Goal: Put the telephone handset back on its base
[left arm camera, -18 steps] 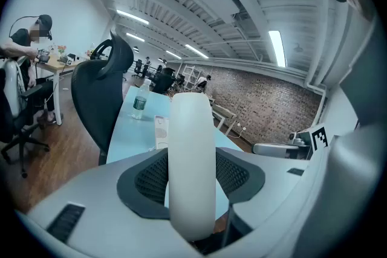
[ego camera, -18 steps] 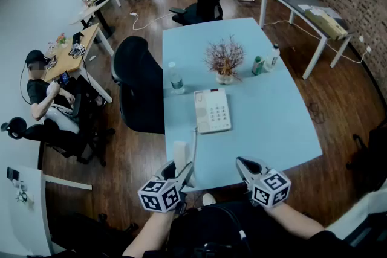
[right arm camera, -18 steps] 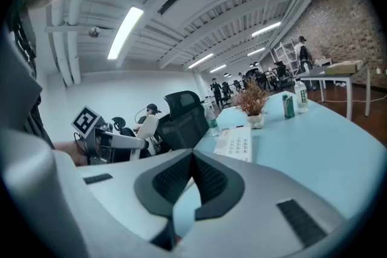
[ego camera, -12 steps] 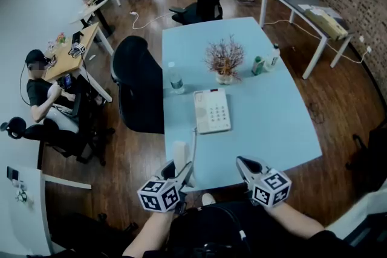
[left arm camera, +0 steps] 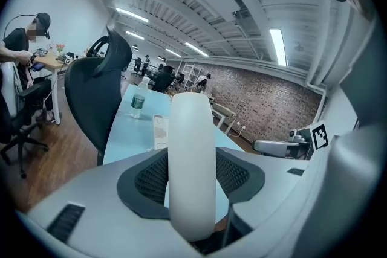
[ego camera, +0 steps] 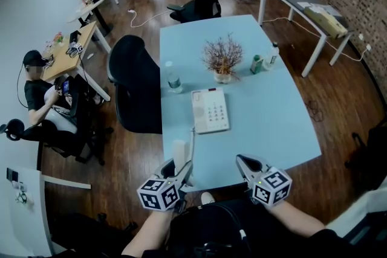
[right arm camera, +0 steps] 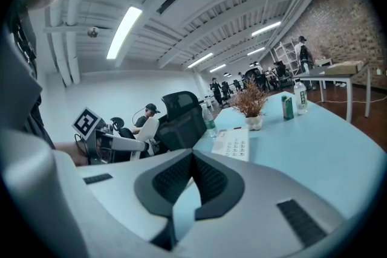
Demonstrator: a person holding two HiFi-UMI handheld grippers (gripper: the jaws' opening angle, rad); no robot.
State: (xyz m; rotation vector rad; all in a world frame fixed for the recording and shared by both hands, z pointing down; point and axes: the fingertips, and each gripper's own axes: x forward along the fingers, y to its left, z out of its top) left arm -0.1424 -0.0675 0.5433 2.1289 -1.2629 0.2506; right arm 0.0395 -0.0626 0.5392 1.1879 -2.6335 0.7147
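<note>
The white telephone base (ego camera: 210, 110) with its keypad lies mid-table on the pale blue table (ego camera: 284, 124). A cord (ego camera: 193, 137) runs from it toward me. My left gripper (ego camera: 181, 167) hovers at the table's near edge, shut on the white telephone handset (ego camera: 179, 153), which stands upright between the pads (left arm camera: 192, 160). The base (left arm camera: 159, 130) shows beyond it in the left gripper view. My right gripper (ego camera: 242, 161) hangs beside it at the near edge, shut and empty, its tips meeting (right arm camera: 192, 157). The right gripper view shows the base (right arm camera: 233, 144) ahead and the handset (right arm camera: 144, 130) to the left.
Behind the base stand a potted dried plant (ego camera: 223, 60), a water bottle (ego camera: 174, 78), a green carton (ego camera: 257, 64) and a small bottle (ego camera: 273, 56). A black office chair (ego camera: 136, 84) is at the table's left edge. A person (ego camera: 42, 93) sits at a desk far left.
The head view has shifted slightly. Both grippers and the handset stay where they were.
</note>
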